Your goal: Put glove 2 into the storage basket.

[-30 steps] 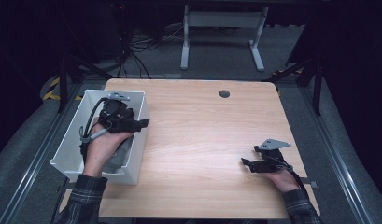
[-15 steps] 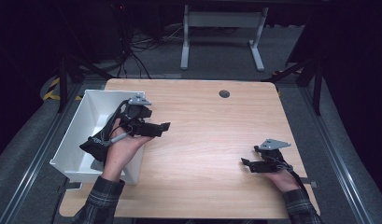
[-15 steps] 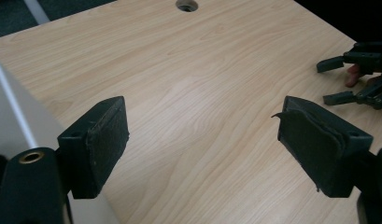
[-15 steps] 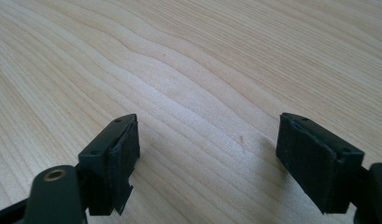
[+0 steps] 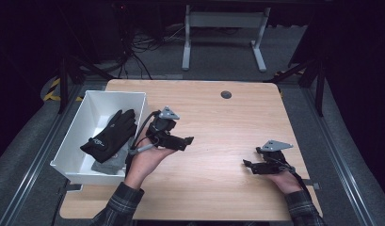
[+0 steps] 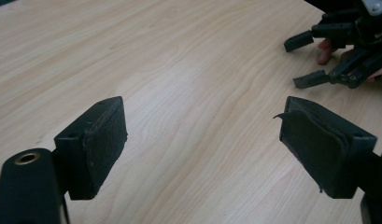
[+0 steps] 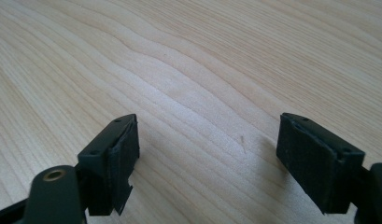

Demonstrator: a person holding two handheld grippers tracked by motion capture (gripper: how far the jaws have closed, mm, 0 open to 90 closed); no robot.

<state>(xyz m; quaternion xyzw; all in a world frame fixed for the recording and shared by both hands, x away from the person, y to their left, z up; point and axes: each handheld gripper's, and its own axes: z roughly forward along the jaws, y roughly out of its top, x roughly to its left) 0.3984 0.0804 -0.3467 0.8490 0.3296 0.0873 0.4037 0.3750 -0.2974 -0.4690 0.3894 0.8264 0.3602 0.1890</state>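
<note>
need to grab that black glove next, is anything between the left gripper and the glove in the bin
Yes: the white bin's right wall stands between them. The left gripper is open over the table, outside the bin, pointing away; the black glove lies inside, uncovered from above.

A glove (image 5: pixel 109 137) lies in the bin (image 5: pixel 71 141) at the table's (image 5: pixel 218 122) left edge, with the left gripper (image 5: pixel 180 141) just beside the bin and the right gripper (image 5: pixel 249 165) far right.

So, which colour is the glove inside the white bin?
Black. The glove lies in the white bin, seen best in the high view.
</note>
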